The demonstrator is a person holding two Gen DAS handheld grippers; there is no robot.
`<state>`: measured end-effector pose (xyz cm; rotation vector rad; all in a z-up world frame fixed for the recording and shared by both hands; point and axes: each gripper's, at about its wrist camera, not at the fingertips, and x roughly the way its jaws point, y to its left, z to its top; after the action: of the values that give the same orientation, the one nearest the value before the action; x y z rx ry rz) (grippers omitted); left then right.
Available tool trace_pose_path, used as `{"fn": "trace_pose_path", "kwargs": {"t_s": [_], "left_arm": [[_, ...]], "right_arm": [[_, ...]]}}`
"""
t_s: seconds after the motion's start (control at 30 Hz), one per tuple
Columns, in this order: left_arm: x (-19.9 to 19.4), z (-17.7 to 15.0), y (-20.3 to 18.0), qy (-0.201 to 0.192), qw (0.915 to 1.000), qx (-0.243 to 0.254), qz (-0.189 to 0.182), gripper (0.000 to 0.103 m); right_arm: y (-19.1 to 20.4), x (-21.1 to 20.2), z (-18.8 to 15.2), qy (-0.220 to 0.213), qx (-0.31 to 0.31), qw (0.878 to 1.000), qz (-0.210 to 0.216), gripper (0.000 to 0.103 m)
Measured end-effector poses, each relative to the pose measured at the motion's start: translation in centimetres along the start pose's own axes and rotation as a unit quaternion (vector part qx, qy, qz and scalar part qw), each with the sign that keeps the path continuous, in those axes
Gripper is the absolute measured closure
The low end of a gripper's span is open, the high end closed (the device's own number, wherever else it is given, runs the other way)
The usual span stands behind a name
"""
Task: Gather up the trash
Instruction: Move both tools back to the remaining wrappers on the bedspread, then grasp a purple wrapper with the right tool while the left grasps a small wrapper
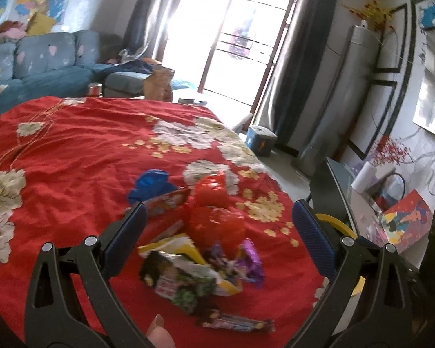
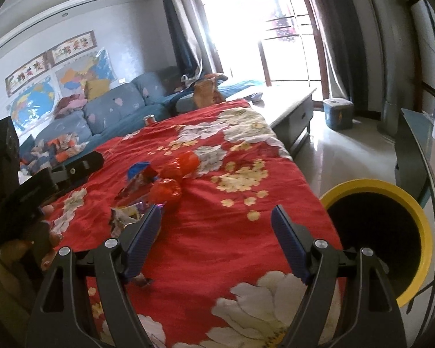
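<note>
we judged the task was hardly begun: the wrappers [image 1: 188, 272] lay in a heap in the lower middle of the left view. both our left gripper [image 1: 219, 220] and right gripper [image 2: 216, 223] were spread apart, holding nothing. the yellow bin [image 2: 420, 211] waited at lower right.

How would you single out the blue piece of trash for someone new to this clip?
Start at the red floral cloth and find the wrapper pile near its edge. At the pile's far end lies a crumpled blue scrap, beside red plastic wrappers; it alone is solid blue and unprinted.
</note>
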<state>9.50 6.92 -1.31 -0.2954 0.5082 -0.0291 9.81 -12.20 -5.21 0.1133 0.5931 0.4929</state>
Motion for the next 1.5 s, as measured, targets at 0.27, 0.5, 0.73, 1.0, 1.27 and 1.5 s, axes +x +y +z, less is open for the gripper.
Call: {"fn": "trace_pose_path", "kwargs": {"t_s": [0.27,0.5,0.73,1.0,1.27,1.5], "left_arm": [[0.0,0.2,4.0,0.002,0.9989,-0.034,0.03,0.011],[0.6,-0.6,7.3,0.029,0.9964,-0.069,0.041,0.011],[1.8,-1.9,8.1,0.072,0.9944,-0.078,0.001,0.018],[3.3,-3.5,8.9,0.108,0.9884,-0.094,-0.049,0.025],[4.4,-5.0,9.4,0.141,0.9824,-0.1,-0.07,0.037],[4.1,-5.8,8.8,0.155,0.981,-0.085,-0.08,0.049]], "right_arm": [[1.8,2.3,-0.1,0.029,-0.006,0.999,0.025,0.027],[3.4,4.4,-0.4,0.059,-0.014,0.997,0.049,0.028],[4.5,6.6,0.0,0.085,-0.009,0.993,0.076,0.047],[4.8,8.7,0.0,0.109,0.003,0.99,0.09,0.07],[4.6,9.4,-0.9,0.127,0.019,0.987,0.101,0.086],[4.3,8.9,-1.1,0.119,0.024,0.988,0.1,0.092]]}}
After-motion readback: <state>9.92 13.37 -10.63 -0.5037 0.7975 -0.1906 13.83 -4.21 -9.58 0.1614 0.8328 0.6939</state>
